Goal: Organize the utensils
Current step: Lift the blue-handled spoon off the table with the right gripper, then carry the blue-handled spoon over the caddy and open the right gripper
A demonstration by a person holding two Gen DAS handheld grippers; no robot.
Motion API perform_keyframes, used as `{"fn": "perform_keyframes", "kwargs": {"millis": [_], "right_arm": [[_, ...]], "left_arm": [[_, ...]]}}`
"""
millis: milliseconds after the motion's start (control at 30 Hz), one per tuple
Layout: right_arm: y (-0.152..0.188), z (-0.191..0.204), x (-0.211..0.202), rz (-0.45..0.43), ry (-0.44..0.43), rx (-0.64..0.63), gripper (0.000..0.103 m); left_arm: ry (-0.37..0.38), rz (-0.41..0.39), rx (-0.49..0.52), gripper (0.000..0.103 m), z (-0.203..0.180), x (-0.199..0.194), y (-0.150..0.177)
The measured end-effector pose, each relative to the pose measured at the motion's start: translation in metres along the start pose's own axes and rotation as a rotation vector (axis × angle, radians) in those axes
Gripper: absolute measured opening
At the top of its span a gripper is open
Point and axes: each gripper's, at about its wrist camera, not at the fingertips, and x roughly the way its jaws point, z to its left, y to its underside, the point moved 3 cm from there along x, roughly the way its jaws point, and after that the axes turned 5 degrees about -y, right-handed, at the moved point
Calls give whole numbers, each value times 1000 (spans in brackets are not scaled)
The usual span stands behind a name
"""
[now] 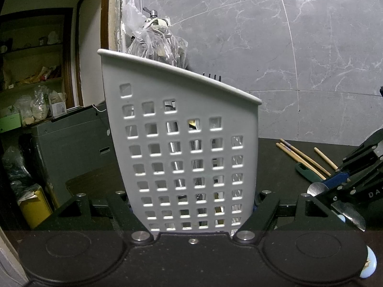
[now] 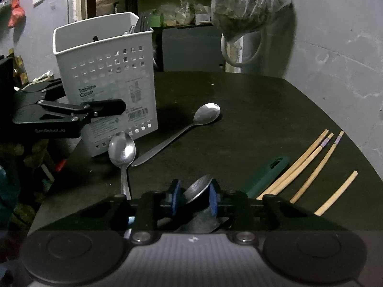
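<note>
A white perforated utensil caddy (image 1: 167,124) stands on the dark table, with several utensils inside. My left gripper (image 1: 191,205) is shut on its lower walls, one finger on each side. In the right wrist view the caddy (image 2: 105,71) stands at the back left with a left finger (image 2: 105,107) across its labelled face. My right gripper (image 2: 194,197) has the tilted bowl of a metal spoon (image 2: 198,187) between its blue pads, and they press on it. A second spoon (image 2: 122,149) and a longer spoon (image 2: 207,113) lie in front of the caddy.
Wooden chopsticks (image 2: 299,167), a short stick (image 2: 337,193) and a green-handled utensil (image 2: 265,174) lie on the table (image 2: 239,91) at the right. A plastic bag (image 2: 244,4) hangs by the marble wall. A grey box (image 1: 71,138) and shelves stand left of the table.
</note>
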Motion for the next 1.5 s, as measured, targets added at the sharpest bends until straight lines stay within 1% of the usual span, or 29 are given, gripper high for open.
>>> {"fn": "perform_keyframes", "kwargs": {"millis": [367,467,633,733,1100,1500], "right_arm": [[-6,7,7,25,73,48,18],[-7,12,9,29,92,44,16],[-10,23,15,29,136,21,9],[-13,27,18,33,148,14,7],[-17,26,17,17,140,54,6],[-29,35,-20,-69,167,35,6]], "left_arm": [[0,0,0,77,0,0,0],[0,0,0,77,0,0,0],[0,0,-1,77,0,0,0],[1,0,0,77,0,0,0],[1,2,0,77,0,0,0],[3,3,-3,77,0,0,-1]]}}
